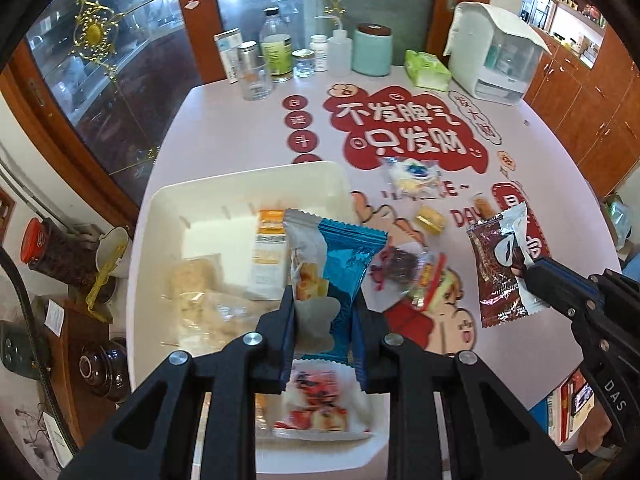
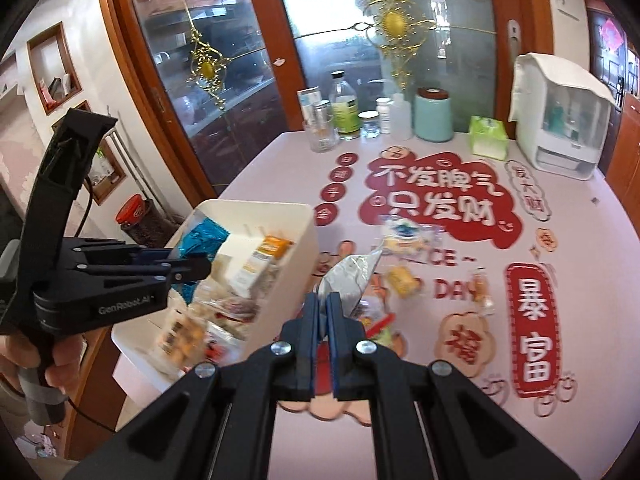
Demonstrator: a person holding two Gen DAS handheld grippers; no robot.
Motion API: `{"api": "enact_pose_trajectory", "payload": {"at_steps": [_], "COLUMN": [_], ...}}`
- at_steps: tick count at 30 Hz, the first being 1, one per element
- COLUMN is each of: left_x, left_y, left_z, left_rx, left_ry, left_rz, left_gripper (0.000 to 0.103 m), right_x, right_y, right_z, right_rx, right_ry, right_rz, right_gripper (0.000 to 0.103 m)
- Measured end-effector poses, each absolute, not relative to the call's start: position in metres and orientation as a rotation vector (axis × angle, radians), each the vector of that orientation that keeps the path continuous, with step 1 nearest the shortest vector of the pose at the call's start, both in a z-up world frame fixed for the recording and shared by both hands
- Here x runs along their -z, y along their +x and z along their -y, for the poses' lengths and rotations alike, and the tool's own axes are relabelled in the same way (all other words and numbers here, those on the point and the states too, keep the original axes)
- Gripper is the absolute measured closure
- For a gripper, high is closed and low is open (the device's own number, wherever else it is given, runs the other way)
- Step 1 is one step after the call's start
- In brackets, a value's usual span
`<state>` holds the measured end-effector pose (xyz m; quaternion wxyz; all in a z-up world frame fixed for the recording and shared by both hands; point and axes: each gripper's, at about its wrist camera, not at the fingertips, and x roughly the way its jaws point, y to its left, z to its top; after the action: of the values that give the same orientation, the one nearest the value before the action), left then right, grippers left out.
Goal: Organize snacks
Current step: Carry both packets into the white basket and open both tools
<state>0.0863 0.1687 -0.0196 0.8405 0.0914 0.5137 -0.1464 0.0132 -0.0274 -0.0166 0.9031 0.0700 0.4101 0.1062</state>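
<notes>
My left gripper [image 1: 325, 300] is shut on a blue and silver snack packet [image 1: 340, 264] and holds it over the white bin [image 1: 168, 208], which has several snack packets in it. In the right wrist view the left gripper [image 2: 200, 266] holds the blue packet [image 2: 202, 238] above the bin [image 2: 296, 220]. My right gripper [image 2: 323, 300] is shut on a silver-backed packet [image 2: 352, 276]. In the left wrist view the right gripper [image 1: 528, 276] holds this packet, brown and white [image 1: 500, 264], above the table to the right of the bin.
Loose snacks lie on the pink printed tablecloth [image 1: 240, 112]: a clear packet with a blue label [image 1: 412, 176], a yellow sweet [image 1: 431, 219], a red-and-clear packet [image 1: 404, 270], a small orange one [image 1: 483, 205]. Bottles and jars [image 1: 276, 46], a mint canister [image 1: 372, 50], tissues [image 1: 427, 70] and a white organiser [image 1: 496, 52] stand at the back.
</notes>
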Motion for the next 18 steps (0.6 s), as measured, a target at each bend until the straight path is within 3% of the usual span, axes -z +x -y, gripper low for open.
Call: {"api": "enact_pose_trajectory", "payload": {"at_steps": [18], "left_x": [0.044], "left_y": [0.099], "left_z": [-0.240], "left_rx": [0.322], "left_ry": [0.126], "left_rz": [-1.132], "left_gripper": [0.081], "right_x": [0.024], "right_y": [0.043], "right_z": [-0.054], "right_rx": [-0.329], "right_ry": [0.220], "right_rz": [-0.921], "right_gripper": [0.099]}}
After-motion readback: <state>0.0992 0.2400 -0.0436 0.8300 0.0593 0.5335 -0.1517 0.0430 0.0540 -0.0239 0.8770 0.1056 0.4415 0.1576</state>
